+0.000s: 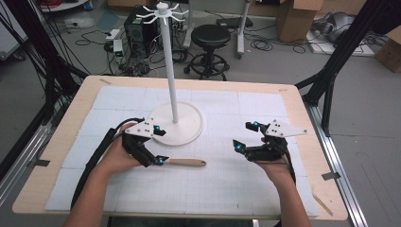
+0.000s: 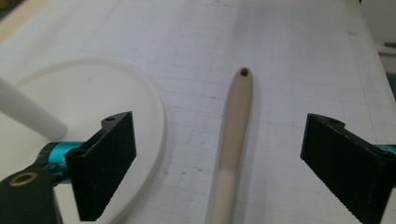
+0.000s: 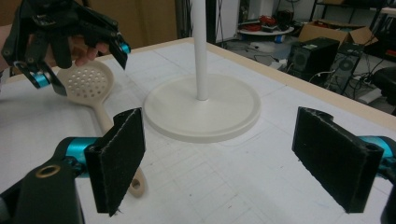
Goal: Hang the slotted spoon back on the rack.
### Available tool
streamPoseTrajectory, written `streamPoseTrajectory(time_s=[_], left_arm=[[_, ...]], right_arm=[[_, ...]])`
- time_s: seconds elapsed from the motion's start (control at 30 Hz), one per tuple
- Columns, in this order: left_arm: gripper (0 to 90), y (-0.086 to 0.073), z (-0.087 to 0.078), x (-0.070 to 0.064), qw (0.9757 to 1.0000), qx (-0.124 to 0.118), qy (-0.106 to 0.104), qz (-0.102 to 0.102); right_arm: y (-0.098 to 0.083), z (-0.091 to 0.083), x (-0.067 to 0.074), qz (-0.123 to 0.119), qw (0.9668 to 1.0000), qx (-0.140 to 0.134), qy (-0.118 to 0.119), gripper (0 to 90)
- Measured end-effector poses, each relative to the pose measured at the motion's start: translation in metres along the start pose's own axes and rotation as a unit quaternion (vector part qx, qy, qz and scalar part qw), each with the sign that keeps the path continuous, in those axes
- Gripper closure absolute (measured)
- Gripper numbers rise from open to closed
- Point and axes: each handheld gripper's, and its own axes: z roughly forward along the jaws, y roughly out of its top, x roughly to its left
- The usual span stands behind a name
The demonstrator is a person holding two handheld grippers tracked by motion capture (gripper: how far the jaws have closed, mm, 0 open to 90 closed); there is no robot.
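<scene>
Slotted spoon [image 3: 91, 86] lies flat between the wide-open, empty left gripper's [image 2: 217, 158] jaws — rack base [image 2: 93, 93] just beside.

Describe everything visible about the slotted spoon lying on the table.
The slotted spoon looks like beige plastic or wood: a round, perforated bowl and a long slim handle with a hanging hole at its end. It lies flat on the white mat, beside the stand's round base. The left tool straddles it, jaws open, not touching.
</scene>
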Motion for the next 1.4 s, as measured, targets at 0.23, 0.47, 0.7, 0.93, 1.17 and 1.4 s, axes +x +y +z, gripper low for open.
streamPoseTrajectory(time_s=[0.23,0.47,0.7,0.93,1.17,1.4], left_arm=[[22.0,-0.001,0.026,0.001,0.9963,0.081,-0.025,0.008],[35.5,-0.006,0.046,0.002,0.9881,0.147,-0.043,0.012],[43.2,-0.002,0.052,0.005,0.9815,0.186,-0.042,0.013],[49.6,-0.003,0.056,0.007,0.9761,0.211,-0.049,0.012],[53.0,-0.002,0.058,0.006,0.9764,0.210,-0.048,0.014],[62.8,0.007,0.062,0.001,0.9683,0.242,-0.052,0.035]], right_arm=[[0.000,-0.002,-0.002,0.003,1.0000,-0.006,-0.001,16.8],[0.000,-0.002,-0.002,0.005,1.0000,-0.005,-0.002,16.8],[-0.001,0.000,-0.002,0.002,1.0000,-0.002,0.000,16.8],[-0.002,0.000,-0.002,0.003,1.0000,-0.002,0.002,16.8],[-0.003,0.001,-0.003,0.006,1.0000,-0.001,0.003,16.8],[-0.003,0.001,-0.003,0.007,1.0000,0.000,0.001,16.8]])
